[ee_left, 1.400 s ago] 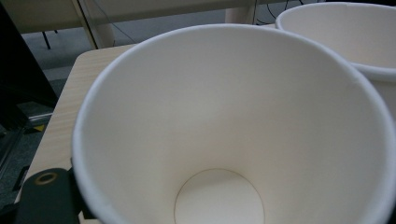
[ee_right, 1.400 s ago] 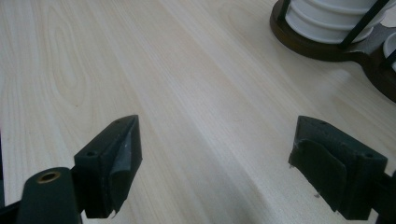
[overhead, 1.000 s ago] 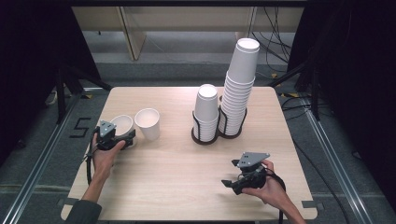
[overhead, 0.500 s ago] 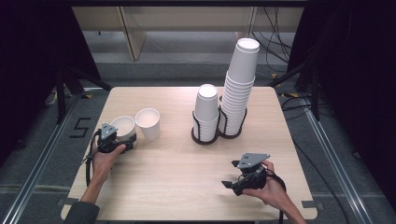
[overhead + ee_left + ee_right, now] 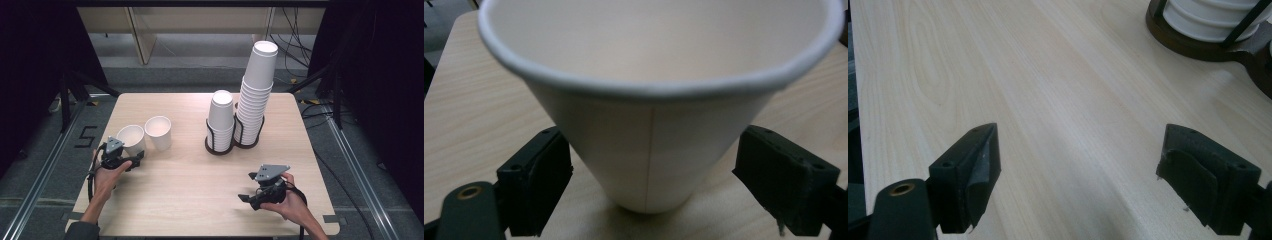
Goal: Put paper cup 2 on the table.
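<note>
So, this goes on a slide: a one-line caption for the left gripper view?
Open left gripper straddling an upright white paper cup on the wooden table.

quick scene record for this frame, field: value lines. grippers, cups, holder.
left gripper: open, jaws on either side of a cup, a gap on each side
straddled cup: upright on table, mouth up
second loose cup: upright, beside the first
right gripper: open, nothing between its jaws
cup holder: dark, two stacks of upside-down cups, right one taller
table: light wood
</note>
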### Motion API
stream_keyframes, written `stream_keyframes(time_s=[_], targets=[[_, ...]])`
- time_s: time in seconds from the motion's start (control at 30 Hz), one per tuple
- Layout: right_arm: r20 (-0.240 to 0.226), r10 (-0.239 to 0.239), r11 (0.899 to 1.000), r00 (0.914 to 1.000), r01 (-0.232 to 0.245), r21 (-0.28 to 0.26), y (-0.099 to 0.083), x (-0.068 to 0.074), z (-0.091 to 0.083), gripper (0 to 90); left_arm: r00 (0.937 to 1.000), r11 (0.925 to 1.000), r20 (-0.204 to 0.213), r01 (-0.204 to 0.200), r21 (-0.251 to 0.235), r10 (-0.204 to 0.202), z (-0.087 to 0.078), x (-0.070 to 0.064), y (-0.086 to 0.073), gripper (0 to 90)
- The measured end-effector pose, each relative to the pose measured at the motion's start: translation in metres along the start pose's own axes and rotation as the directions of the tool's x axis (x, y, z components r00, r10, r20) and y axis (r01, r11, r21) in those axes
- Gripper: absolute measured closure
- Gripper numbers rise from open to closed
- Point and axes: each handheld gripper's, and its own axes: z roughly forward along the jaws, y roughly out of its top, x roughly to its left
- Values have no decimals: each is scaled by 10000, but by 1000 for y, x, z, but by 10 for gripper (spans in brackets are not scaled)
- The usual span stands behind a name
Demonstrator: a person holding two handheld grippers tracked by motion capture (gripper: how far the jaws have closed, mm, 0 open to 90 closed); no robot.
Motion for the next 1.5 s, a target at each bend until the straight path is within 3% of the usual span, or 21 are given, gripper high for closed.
stream_keyframes(time_s=[0.2, 0.3, 0.33, 0.47, 0.57, 0.7, 0.93, 1.1, 1.17, 1.5], targets=[[10, 71, 10000, 10000, -71, -5, 0, 0, -1, 178, 9997, 9995, -175, 153, 277, -148, -11, -1, -4, 145], [79, -42, 10000, 10000, 42, -37, -1, 0, -3, 178, 9995, 9993, -149, 291, 217, -287, -20, -3, -5, 145], [16, 144, 9999, 9999, -144, -23, -1, 1, -3, 178, 9992, 9992, -143, 378, 134, -376, -22, -5, -6, 145], [79, 184, 9998, 9998, -184, -6, -2, 0, -4, 178, 9993, 9993, -172, 346, 135, -344, -36, -18, -9, 146], [149, 65, 10000, 9999, -64, -41, -3, -1, -3, 178, 9988, 9989, -192, 439, -187, -442, -46, -28, -11, 146], [146, 190, 9998, 9997, -190, -30, -4, -1, -4, 178, 9961, 9948, 281, 856, -557, -842, -56, -42, -14, 146], [259, 345, 9993, 9991, -342, -127, -5, 0, -6, 178, 9963, 9959, 641, 620, -662, -578, -63, -73, -21, 147], [334, 467, 9985, 9983, -458, -297, -7, -1, -8, 178, 9955, 9960, 828, 519, -732, -457, -69, -89, -30, 147], [338, 547, 9981, 9979, -537, -287, -8, 0, -9, 177, 9965, 9974, 801, 288, -668, -234, -71, -95, -34, 147], [338, 528, 9981, 9980, -516, -345, -11, 3, -10, 176, 9935, 9979, 1136, 27, -641, 46, -75, -107, -47, 147]])
